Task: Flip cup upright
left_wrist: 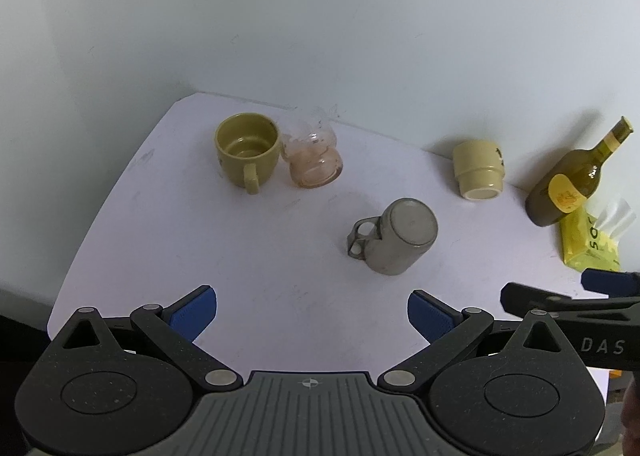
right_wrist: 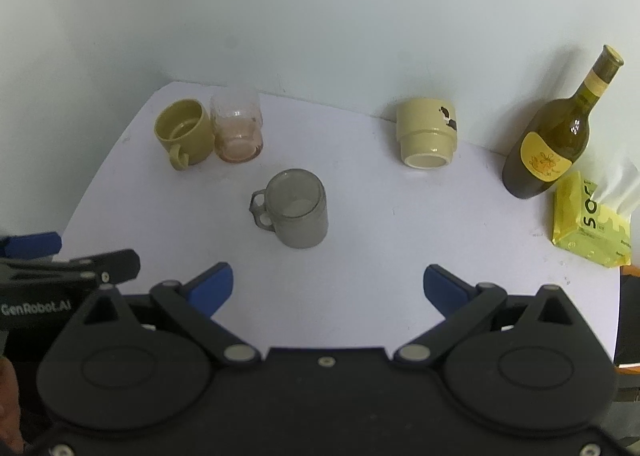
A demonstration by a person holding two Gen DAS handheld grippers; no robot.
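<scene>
Four other items ring the worktop point(right_wrist: 360, 264): olive mug point(right_wrist: 185, 134), pink glass point(right_wrist: 237, 130), cream cup point(right_wrist: 426, 133), bottle point(right_wrist: 552, 140). The grey cup point(right_wrist: 298, 208) stands inverted mid-worktop, ahead of my left claw point(left_wrist: 312, 316) and right claw point(right_wrist: 328, 288), nothing between. Both claws released, holding nothing.

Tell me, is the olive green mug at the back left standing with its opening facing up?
Yes, the olive green mug stands on its base and its open mouth shows the inside bottom, handle toward the camera.

Grey mug point(right_wrist: 298, 210) on white table point(right_wrist: 380, 224), right tongs point(right_wrist: 328, 286) spread (nothing held).
</scene>
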